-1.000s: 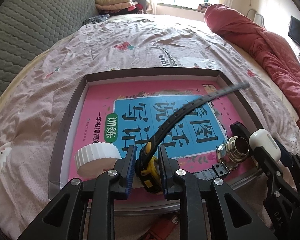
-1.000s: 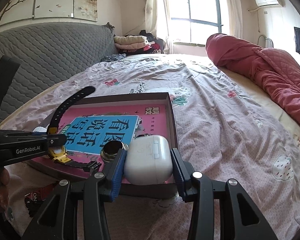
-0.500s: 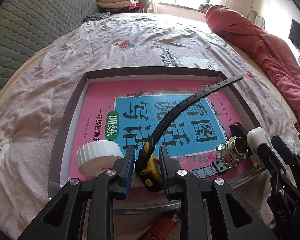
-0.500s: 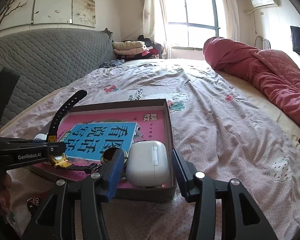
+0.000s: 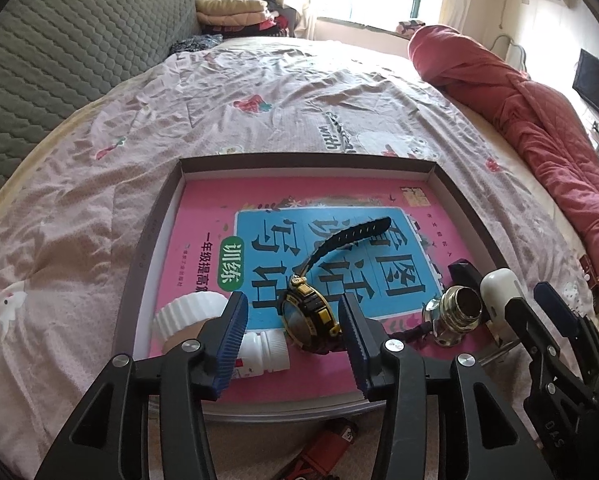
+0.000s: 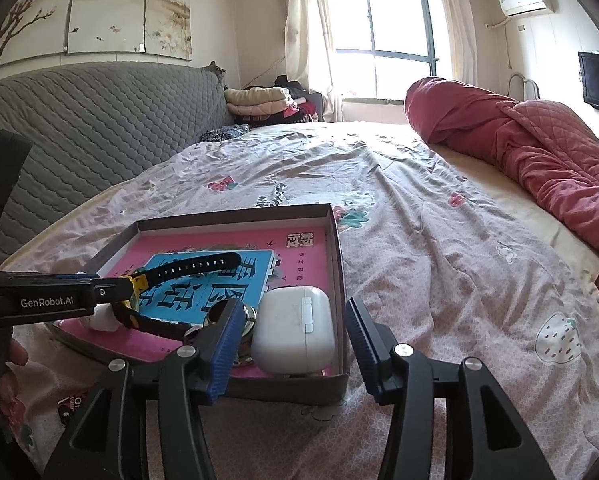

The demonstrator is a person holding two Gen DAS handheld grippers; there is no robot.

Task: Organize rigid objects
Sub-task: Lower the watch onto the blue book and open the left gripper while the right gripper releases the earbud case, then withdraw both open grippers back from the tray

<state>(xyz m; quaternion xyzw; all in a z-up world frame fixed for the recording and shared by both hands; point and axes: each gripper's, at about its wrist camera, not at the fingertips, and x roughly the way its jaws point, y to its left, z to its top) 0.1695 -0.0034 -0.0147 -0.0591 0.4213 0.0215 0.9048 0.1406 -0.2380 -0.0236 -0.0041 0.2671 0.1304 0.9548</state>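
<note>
on a bed, a shallow box (image 5: 465, 200) holds a pink book, where the left hand-held gripper (image 5: 291, 330) has just opened around a black-and-yellow watch (image 5: 307, 312) lying there, and the right hand-held gripper (image 6: 295, 340), jaws also just widened, straddles a white earbud case (image 6: 295, 330) without pressing it.

Bright window (image 6: 383, 36) glare (fisheye edges dark, warped).

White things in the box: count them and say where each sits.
3: a ribbed lid near the left wall, a small bottle beside it, an earbud case in the near right corner. Others may be hidden.
</note>
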